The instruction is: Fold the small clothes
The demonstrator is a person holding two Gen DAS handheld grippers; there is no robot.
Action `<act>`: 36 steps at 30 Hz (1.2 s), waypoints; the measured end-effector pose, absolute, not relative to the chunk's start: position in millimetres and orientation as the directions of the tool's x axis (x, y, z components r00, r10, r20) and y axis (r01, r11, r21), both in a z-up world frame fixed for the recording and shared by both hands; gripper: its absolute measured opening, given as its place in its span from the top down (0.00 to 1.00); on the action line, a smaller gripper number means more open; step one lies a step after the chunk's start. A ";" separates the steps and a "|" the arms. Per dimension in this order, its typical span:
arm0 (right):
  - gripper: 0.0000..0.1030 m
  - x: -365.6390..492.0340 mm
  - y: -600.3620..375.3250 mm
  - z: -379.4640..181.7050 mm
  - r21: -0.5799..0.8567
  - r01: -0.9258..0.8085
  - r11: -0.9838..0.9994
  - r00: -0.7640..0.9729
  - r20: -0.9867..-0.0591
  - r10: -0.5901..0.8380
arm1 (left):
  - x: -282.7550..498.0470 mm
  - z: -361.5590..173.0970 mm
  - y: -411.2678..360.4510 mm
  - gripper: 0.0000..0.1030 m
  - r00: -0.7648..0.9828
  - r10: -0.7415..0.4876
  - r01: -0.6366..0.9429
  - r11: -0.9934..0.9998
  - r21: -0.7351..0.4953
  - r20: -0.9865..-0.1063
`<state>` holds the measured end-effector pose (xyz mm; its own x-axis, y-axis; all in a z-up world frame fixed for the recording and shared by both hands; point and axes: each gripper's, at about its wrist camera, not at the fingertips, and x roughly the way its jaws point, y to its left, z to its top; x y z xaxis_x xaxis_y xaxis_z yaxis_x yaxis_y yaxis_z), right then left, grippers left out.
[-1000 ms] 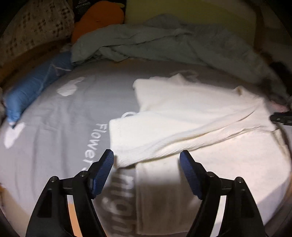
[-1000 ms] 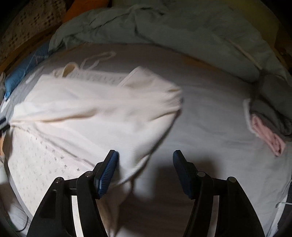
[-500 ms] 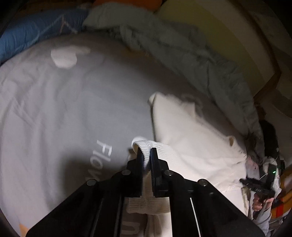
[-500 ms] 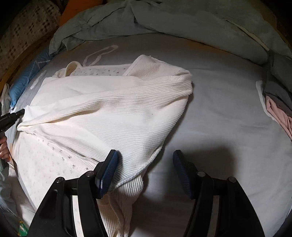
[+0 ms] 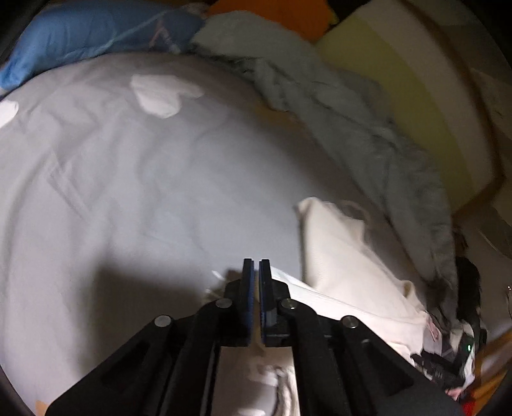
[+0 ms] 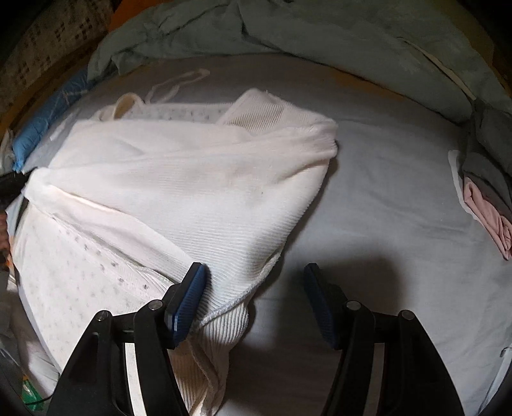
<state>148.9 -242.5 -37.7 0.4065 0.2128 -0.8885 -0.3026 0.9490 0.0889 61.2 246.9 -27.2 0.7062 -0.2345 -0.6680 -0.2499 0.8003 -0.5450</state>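
A cream ribbed knit garment (image 6: 198, 192) lies partly folded on the grey bed sheet (image 6: 384, 204), over a white dotted layer (image 6: 80, 256). In the left wrist view it (image 5: 345, 256) lies to the right of my gripper. My left gripper (image 5: 256, 272) is shut on the garment's sleeve edge, which hangs below the jaws. My right gripper (image 6: 256, 288) is open, low over the garment's near right edge; the left pad (image 6: 188, 297) touches the fabric.
A rumpled grey-green duvet (image 6: 320, 28) lies along the back of the bed. A blue pillow (image 5: 89, 35) is at the far left. Folded pink and grey clothes (image 6: 483, 198) sit at the right. A yellow headboard cushion (image 5: 409, 96) is behind.
My left gripper closed on the sleeve edge and lifted it, swinging toward the garment's body. My right gripper moved closer to the garment's right edge and stayed open.
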 end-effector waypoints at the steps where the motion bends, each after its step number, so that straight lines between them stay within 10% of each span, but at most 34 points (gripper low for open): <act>1: 0.38 149.0 -244.3 -34.9 0.094 -0.300 0.949 0.418 -0.882 0.219 | 58.0 -22.4 245.4 0.83 0.717 -0.252 -0.218 0.804 -0.553 -0.649; 8: 0.38 148.5 -271.5 -4.0 0.201 -0.231 0.952 0.558 -0.774 0.299 | 71.6 -17.8 240.5 0.47 0.680 -0.340 -0.167 0.791 -0.588 -0.649; 15: 0.49 156.0 -299.1 -9.6 0.324 -0.079 0.943 0.650 -0.700 0.295 | 70.9 -26.4 264.3 0.46 0.728 -0.467 -0.143 0.613 -0.777 -0.502; 22: 0.63 176.7 -281.7 -23.9 0.352 -0.168 0.921 0.561 -0.734 0.383 | 82.7 -22.9 249.7 0.43 0.629 -0.494 -0.124 0.699 -0.705 -0.600; 25: 0.78 181.8 -272.2 -32.7 0.326 -0.157 0.932 0.567 -0.743 0.356 | 87.9 -24.8 233.6 0.49 0.625 -0.510 -0.077 0.713 -0.697 -0.591; 27: 0.88 181.0 -269.7 -32.4 0.308 -0.155 0.939 0.607 -0.720 0.337 | 87.8 -22.7 229.6 0.99 0.644 -0.507 -0.061 0.712 -0.699 -0.573; 36: 0.93 166.2 -282.8 -15.0 0.284 -0.107 0.953 0.711 -0.648 0.273 | 70.5 54.7 209.7 0.99 0.801 -0.430 0.110 0.789 -0.604 -0.416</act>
<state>166.2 -282.8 -15.0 0.7112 0.2726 -0.6480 -0.1069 0.9530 0.2836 70.5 209.7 54.7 0.8009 -0.4304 -0.4162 0.1103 0.7893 -0.6040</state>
